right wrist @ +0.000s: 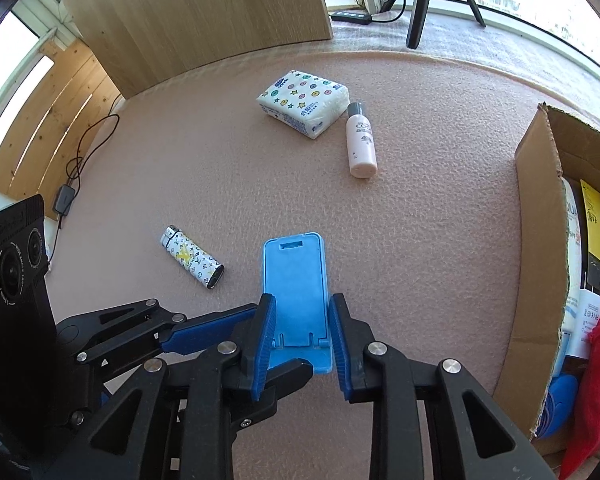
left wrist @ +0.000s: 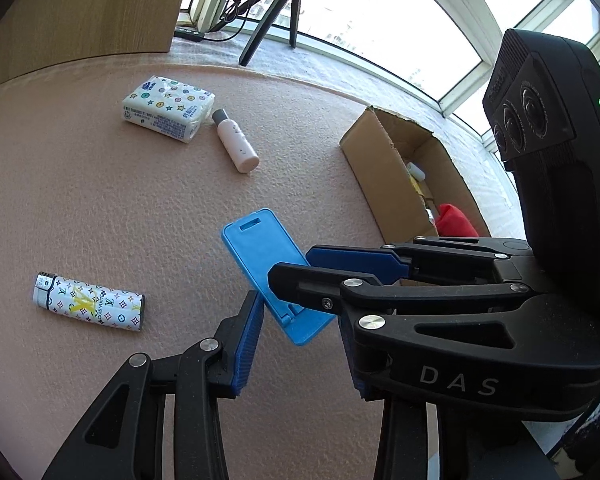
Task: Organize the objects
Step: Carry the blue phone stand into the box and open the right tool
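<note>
Blue phone stand (right wrist: 296, 280): being straddled on the pink tabletop (right wrist: 420, 240) by the right tongs (right wrist: 302, 344), parted, pads beside its edges. Left tongs (left wrist: 296, 348): being held wide apart, empty. Lighter (right wrist: 192, 256), tissue pack (right wrist: 302, 98), bottle (right wrist: 360, 140): lying beyond; cardboard box (right wrist: 536, 260) at right.

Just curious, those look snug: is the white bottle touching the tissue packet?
Cannot tell. In both wrist views the bottle's grey cap sits right by the tissue packet's corner, but no clear gap or contact shows.
</note>
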